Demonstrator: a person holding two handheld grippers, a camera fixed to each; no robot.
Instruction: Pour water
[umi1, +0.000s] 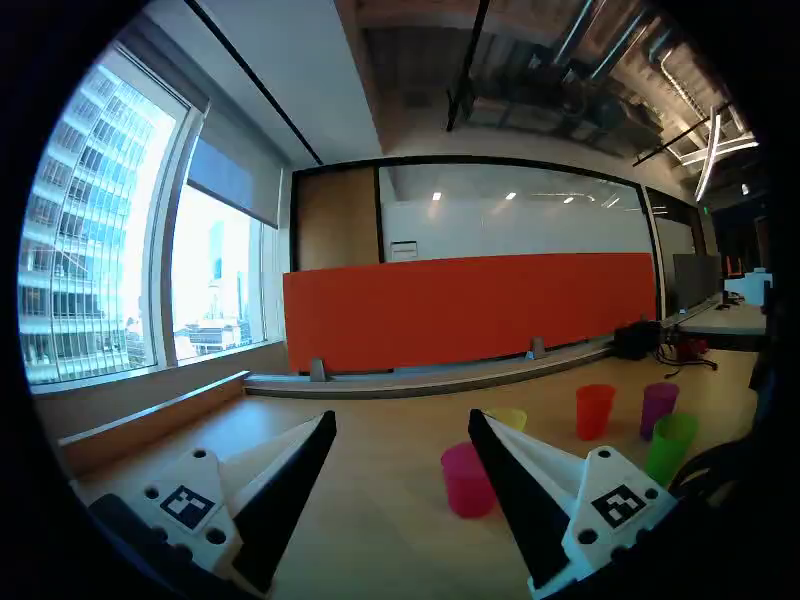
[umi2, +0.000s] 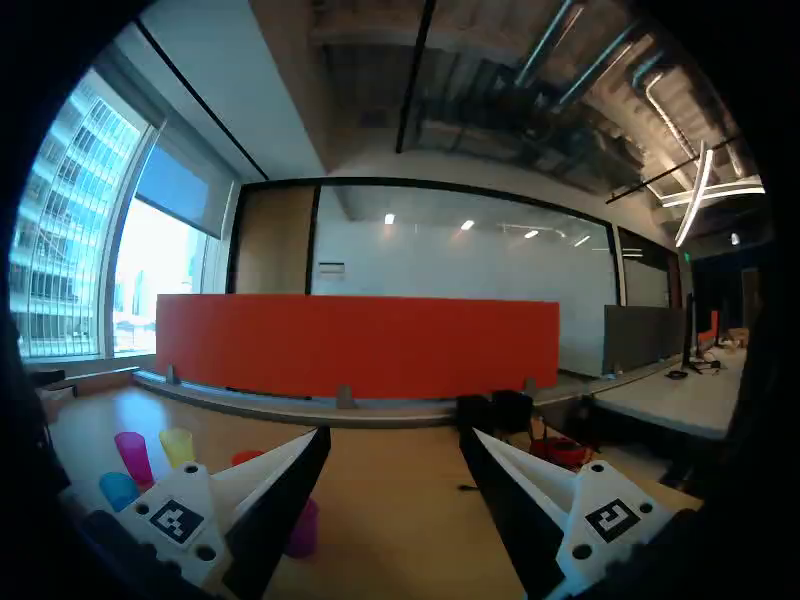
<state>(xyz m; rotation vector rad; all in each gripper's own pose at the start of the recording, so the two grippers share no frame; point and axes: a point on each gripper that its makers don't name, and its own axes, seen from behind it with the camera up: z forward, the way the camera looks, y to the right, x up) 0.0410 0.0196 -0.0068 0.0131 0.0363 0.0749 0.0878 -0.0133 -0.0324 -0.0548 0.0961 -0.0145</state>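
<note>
Five translucent plastic tumblers stand upright on the pale wooden tabletop (umi1: 400, 485), mouths up, long axes vertical, walls tapering toward the base. A pink tumbler (umi1: 468, 480) is just beside one finger of the left gripper (umi1: 400, 415), with a yellow tumbler (umi1: 512, 416) partly behind that finger, while an orange tumbler (umi1: 594, 410), purple tumbler (umi1: 658, 408) and green tumbler (umi1: 670, 445) cluster farther off, short of the far edge where a flat orange divider panel (umi1: 460, 310) runs. The left gripper and the right gripper (umi2: 393, 432) are both spread wide, holding nothing.
</note>
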